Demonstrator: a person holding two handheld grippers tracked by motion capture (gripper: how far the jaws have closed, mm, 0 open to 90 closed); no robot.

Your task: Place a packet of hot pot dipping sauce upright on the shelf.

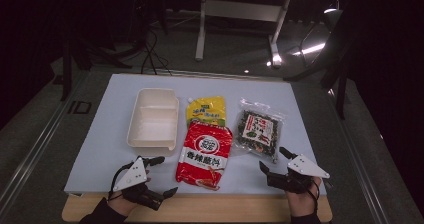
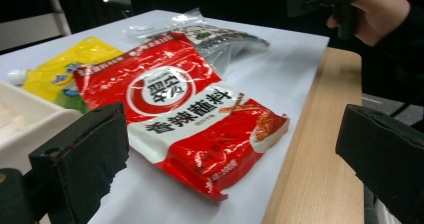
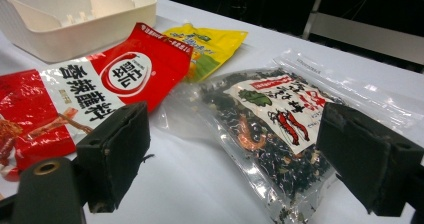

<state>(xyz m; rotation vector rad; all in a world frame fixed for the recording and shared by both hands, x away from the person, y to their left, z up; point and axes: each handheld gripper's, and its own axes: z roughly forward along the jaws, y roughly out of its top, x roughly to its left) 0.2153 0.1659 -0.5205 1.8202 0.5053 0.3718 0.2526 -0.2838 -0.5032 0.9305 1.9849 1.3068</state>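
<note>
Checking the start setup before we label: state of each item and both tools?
white container: upright, open top, looks empty
red packet: lying flat, looks sealed, overlapping the yellow pouch's lower edge
yellow pouch: flat, cap on, partly under the red packet
clear seaweed bag: lying flat, looks sealed
left tool: open, holding nothing
right tool: open, holding nothing

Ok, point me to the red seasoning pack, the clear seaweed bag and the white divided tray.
red seasoning pack (image 1: 205, 154), high view, middle of its printed face.
clear seaweed bag (image 3: 272, 129), right gripper view, dark contents beside the label.
white divided tray (image 1: 134, 134), high view, its left rim.
</note>
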